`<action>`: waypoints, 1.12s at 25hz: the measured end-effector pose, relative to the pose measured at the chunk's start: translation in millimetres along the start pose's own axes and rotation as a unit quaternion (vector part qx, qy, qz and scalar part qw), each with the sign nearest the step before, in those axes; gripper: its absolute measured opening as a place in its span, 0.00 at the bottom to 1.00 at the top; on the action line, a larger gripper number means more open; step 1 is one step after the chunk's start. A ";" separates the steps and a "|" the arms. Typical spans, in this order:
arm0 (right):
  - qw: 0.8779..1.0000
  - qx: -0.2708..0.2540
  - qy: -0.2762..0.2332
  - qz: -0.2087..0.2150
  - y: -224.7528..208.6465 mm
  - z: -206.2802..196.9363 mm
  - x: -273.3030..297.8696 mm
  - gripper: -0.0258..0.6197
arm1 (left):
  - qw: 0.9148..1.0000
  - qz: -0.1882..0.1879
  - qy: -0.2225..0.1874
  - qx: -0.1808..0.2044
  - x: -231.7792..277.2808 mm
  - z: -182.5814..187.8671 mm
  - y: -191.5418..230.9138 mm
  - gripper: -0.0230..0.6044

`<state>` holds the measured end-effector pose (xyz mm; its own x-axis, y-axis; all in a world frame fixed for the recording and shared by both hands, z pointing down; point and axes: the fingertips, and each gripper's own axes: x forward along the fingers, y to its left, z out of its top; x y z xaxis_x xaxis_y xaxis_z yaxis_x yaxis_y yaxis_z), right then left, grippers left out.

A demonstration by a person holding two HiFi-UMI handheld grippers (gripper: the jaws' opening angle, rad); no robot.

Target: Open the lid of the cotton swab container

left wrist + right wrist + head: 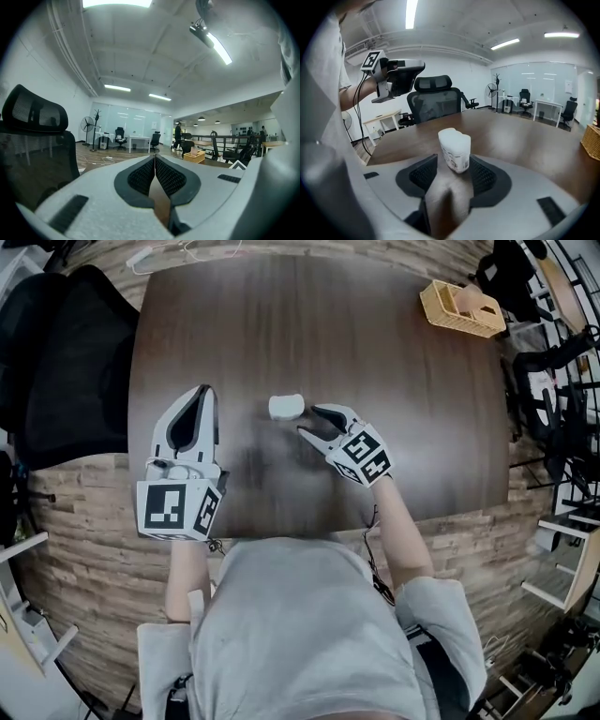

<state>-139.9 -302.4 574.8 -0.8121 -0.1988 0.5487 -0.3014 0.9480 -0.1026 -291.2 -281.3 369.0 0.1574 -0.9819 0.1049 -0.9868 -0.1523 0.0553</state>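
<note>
The cotton swab container is a small white tub with its lid on, standing upright near the middle of the dark wooden table. My right gripper is open just to its right, fingertips toward it. In the right gripper view the container stands at the tips of my right gripper, and the dark pads stand apart from it. My left gripper is shut on nothing at the table's left side. In its own view my left gripper points out over the room, pads together. It also shows held up in the air in the right gripper view.
A wicker basket sits at the table's far right corner. A black office chair stands off the table's left edge and shows across the table in the right gripper view. The table's near edge runs just in front of the person's torso.
</note>
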 end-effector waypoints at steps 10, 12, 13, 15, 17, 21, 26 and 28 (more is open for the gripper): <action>0.997 -0.055 0.047 0.040 -12.0 -9.3 43.1 0.41 | 0.999 -0.006 0.036 -0.007 13.6 -28.6 22.6 0.05; 0.995 -0.068 0.048 0.051 -8.2 -6.8 50.9 0.41 | 0.999 -0.005 0.042 -0.008 12.5 -33.0 26.3 0.05; 0.995 -0.074 0.048 0.055 -6.1 -5.8 54.8 0.41 | 0.999 -0.003 0.045 -0.008 11.6 -35.0 28.5 0.05; 0.994 -0.081 0.047 0.060 -3.6 -4.7 61.6 0.41 | 0.999 -0.002 0.048 -0.010 11.3 -37.5 32.0 0.05; 0.994 -0.080 0.043 0.061 -3.6 -4.0 66.3 0.41 | 0.999 -0.002 0.050 -0.010 12.5 -39.0 34.2 0.05; 0.996 -0.071 0.036 0.051 -4.1 -2.1 69.0 0.41 | 0.998 -0.005 0.055 -0.011 12.9 -41.9 37.2 0.05; 0.998 -0.052 0.018 0.021 -1.1 7.9 62.7 0.41 | 0.998 -0.014 0.054 -0.011 16.0 -42.1 36.6 0.05; 0.999 -0.037 0.000 0.005 -0.8 19.3 55.0 0.41 | 0.998 -0.018 0.051 -0.013 17.8 -41.2 35.1 0.05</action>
<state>-194.0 -318.9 589.1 -0.8150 -0.1895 0.5477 -0.2555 0.9657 -0.0462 -321.4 -299.5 413.7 0.1975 -0.9589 0.2039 -0.9793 -0.1834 0.0859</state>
